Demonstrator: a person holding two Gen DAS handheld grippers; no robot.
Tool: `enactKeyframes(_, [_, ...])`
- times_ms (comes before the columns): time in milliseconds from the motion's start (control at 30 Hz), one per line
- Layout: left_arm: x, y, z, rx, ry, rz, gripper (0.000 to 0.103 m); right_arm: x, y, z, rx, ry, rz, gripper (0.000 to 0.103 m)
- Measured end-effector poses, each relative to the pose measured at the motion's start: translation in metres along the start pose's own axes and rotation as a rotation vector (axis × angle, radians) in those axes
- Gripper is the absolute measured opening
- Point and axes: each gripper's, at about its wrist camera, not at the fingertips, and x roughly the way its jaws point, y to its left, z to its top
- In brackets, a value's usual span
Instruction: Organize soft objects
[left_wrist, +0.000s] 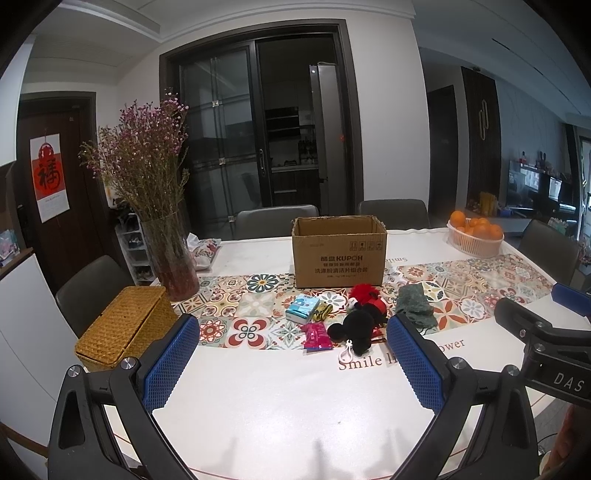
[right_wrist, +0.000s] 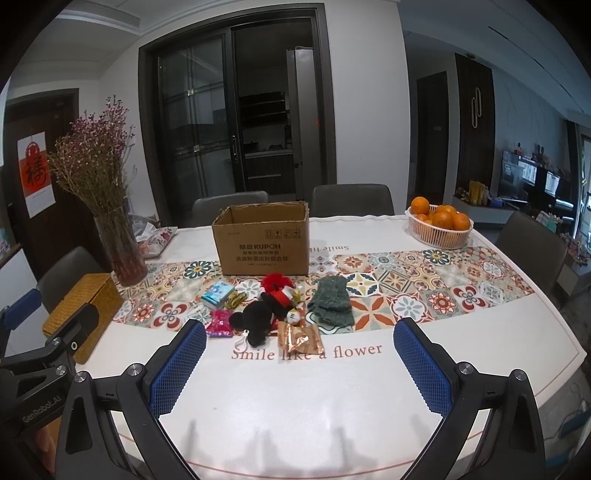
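Dining-room table (right_wrist: 295, 406): cardboard box (right_wrist: 263, 243) being shown open; oranges (right_wrist: 441, 216) being held in basket (right_wrist: 436, 236); each hand-held gripper (left_wrist: 291, 363) (right_wrist: 301, 367) being held wide open, empty.

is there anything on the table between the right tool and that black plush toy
Nothing visible blocks it. The right tool hangs open over bare tablecloth, and the black plush toy lies just ahead. An orange snack packet lies beside the toy on its right, touching it, near the approach line.
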Motion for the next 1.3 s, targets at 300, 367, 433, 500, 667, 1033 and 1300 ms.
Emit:
enactKeyframes(300, [0.004,-0.003,-0.001,0.002,-0.002,-0.003,0.103,0.003,-0.001,0.0,0.001,0.004,-0.001,0.103])
enactKeyframes(367, [0.004,-0.003,-0.001,0.003,-0.001,-0.005,0.103,0.003,0.0,0.001,0.001,0.005,-0.003,0.103])
enactKeyframes(433, [0.005,-0.003,-0.001,0.002,0.001,-0.01,0.103,0.004,-0.001,0.0,0.003,0.005,-0.005,0.103])
enactKeyframes(500, [0.005,-0.003,-0.001,0.002,-0.001,-0.01,0.103,0.004,-0.001,0.001,0.004,0.006,-0.005,0.103])
enactKeyframes(667, [0.008,-0.002,0.0,-0.002,-0.006,-0.009,0.103,0.007,-0.001,0.003,-0.004,0.005,-0.004,0.103])
enactKeyframes(1033, [0.037,-0.002,-0.003,0.0,0.06,-0.057,0.103,0.033,0.001,0.004,-0.002,0.056,-0.008,0.103])
enactKeyframes(1300, [0.08,-0.004,-0.003,0.058,0.105,-0.077,0.103,0.081,0.004,0.002,0.025,0.15,-0.011,0.103])
